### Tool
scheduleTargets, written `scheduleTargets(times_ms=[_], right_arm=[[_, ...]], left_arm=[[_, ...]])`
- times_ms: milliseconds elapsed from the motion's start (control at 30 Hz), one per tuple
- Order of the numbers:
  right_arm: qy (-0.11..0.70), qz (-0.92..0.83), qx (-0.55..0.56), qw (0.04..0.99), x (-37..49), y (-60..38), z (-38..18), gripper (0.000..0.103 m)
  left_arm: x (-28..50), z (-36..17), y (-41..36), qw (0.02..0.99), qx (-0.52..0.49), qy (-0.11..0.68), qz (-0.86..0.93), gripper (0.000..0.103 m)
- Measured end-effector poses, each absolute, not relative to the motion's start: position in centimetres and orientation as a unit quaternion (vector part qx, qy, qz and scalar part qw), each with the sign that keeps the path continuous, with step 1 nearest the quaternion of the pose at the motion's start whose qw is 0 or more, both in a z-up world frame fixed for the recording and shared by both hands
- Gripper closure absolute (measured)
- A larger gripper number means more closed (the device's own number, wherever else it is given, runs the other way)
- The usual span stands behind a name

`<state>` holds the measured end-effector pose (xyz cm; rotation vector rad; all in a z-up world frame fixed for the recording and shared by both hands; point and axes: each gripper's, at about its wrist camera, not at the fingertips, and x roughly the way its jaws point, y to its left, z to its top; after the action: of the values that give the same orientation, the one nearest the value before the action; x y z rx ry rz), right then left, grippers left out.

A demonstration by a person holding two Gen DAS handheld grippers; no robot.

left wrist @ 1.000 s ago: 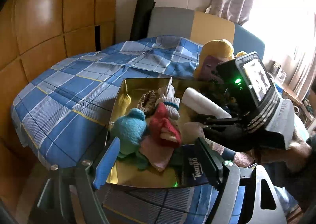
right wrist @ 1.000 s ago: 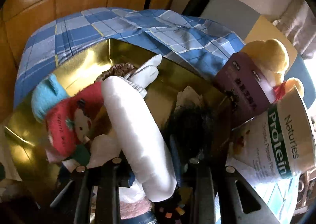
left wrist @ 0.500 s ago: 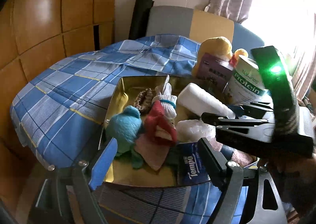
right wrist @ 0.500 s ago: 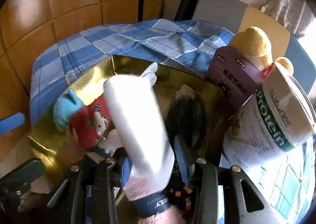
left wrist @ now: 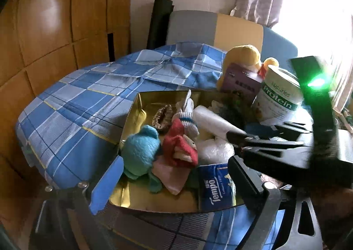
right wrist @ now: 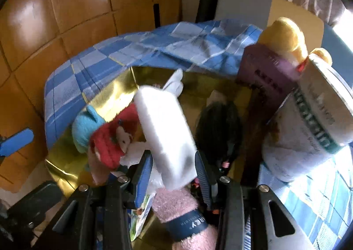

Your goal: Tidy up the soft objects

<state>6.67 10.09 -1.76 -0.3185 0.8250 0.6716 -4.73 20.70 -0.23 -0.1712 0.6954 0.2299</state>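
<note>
I've got the white foam roll (right wrist: 164,137) between my right gripper's (right wrist: 174,170) fingers, whose jaws are opening — it lies over the middle of the gold tray (right wrist: 66,172), above the red doll (right wrist: 110,146). Best to let go fully, then back straight out so nothing snags. My left gripper (left wrist: 174,175), empty at the tray's near edge, is spreading too — I'll hold it clear.

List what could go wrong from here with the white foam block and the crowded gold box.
1. The right gripper has its jaws opening around the white foam block; it may drop onto the red doll rather than lie flat.
2. The gold box is crowded, so the block could sit proud or roll out.
3. The protein can stands close beside the box; a swing of the right gripper might knock it.
</note>
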Motion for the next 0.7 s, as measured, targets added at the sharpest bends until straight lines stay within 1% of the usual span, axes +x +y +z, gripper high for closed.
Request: scheduleTargets(times_ms=[33,100,133,233,433,700], right_arm=[[0.383,0.315,-0.145,0.856,6.3,9.7,-1.2,0.060],[0.370,0.307,-0.132,0.867,5.6,8.8,-0.5,0.047],[0.365,0.301,-0.126,0.872,5.3,8.3,-0.2,0.045],[0.353,0.265,-0.102,0.892,4.2,6.5,0.3,0.044],[0.349,0.183,-0.066,0.917,2.3,3.5,0.1,0.043],[0.355,0.145,-0.058,0.922,1.5,0.5,-0.7,0.043]], left_arm=[[-4.7,-0.2,20.7,0.930,-0.084,0.340,0.114,0.006],[-4.7,-0.1,20.6,0.929,-0.085,0.339,0.118,0.005],[-4.7,-0.1,20.6,0.929,-0.085,0.339,0.119,0.003],[-4.9,0.1,20.4,0.930,-0.087,0.335,0.124,0.000],[-5.0,0.5,19.1,0.930,-0.095,0.335,0.118,0.000],[-5.2,0.7,16.8,0.933,-0.068,0.332,0.122,0.000]])
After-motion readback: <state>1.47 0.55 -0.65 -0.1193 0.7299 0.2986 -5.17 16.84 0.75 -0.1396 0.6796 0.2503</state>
